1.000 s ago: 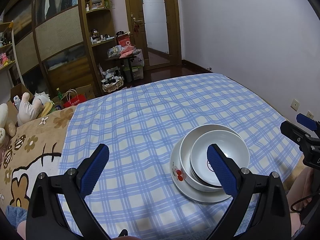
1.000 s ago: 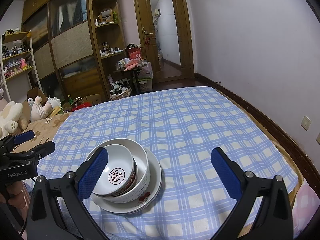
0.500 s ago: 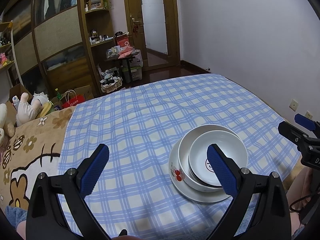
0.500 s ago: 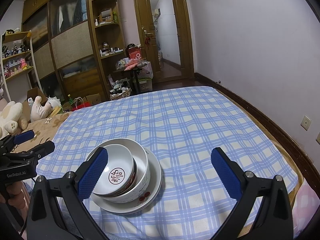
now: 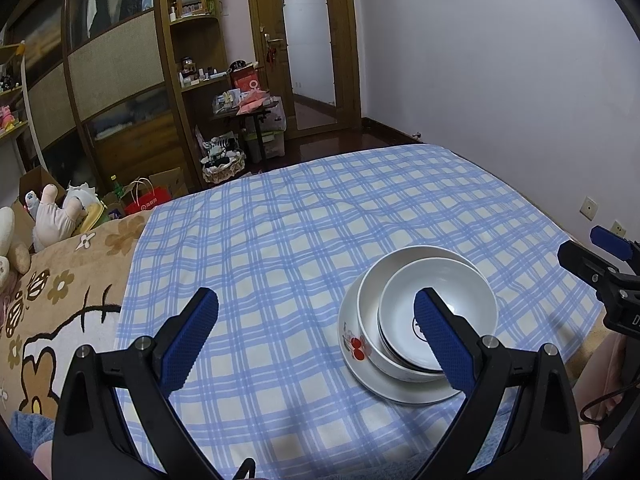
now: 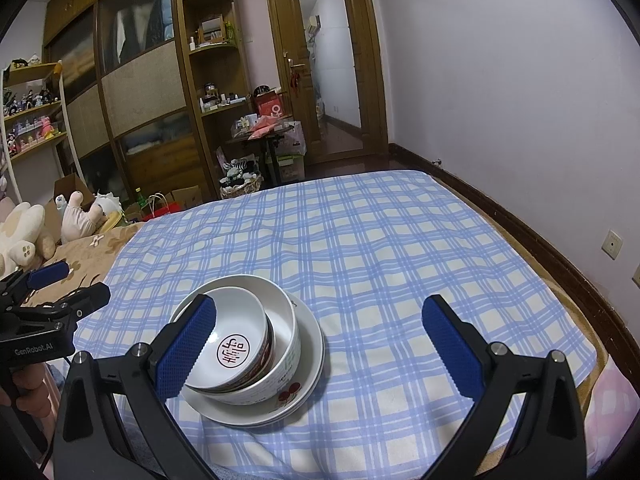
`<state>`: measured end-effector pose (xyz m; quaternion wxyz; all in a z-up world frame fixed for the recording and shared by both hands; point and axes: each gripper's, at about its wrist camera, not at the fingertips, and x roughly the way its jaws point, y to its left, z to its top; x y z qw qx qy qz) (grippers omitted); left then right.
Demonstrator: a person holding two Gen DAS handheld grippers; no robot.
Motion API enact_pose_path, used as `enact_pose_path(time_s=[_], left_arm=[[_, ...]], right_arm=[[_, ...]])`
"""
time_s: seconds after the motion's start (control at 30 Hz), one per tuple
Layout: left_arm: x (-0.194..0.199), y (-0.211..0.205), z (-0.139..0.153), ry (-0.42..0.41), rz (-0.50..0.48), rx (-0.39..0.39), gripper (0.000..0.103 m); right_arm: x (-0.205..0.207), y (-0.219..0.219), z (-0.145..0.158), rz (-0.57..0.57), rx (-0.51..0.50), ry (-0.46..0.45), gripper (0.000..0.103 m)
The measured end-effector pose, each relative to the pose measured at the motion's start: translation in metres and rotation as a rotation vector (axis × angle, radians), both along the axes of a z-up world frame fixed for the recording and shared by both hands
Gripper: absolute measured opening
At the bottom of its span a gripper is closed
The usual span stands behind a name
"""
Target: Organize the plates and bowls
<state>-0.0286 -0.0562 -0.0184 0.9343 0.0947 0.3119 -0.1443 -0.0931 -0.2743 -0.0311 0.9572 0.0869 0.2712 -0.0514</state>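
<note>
While nested on plate [image 6: 308, 364]: bowls [image 6: 240, 344]; tools apart.

Small bowl [image 6: 234, 344] nested in larger bowl [image 6: 280, 344], both on plate [image 6: 308, 368], near front-left edge of checked cloth [image 6: 380, 248]. Right gripper [image 6: 318, 346] spread wide, empty; left gripper [image 6: 56, 292] at left edge.

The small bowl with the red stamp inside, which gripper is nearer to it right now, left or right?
Too close to call. The small bowl sits between them: the left gripper is to its left, the right gripper to its right, both open and drawn back.
</note>
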Motion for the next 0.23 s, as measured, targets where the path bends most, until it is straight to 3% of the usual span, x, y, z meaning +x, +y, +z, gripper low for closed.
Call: enact_pose_path(time_s=[0.23], left_arm=[[-0.0006,-0.0007,-0.0011,-0.003,-0.001,0.000,0.097]], right_arm=[[0.0005,0.0002,0.0011,-0.001,0.001,0.000,0.103]])
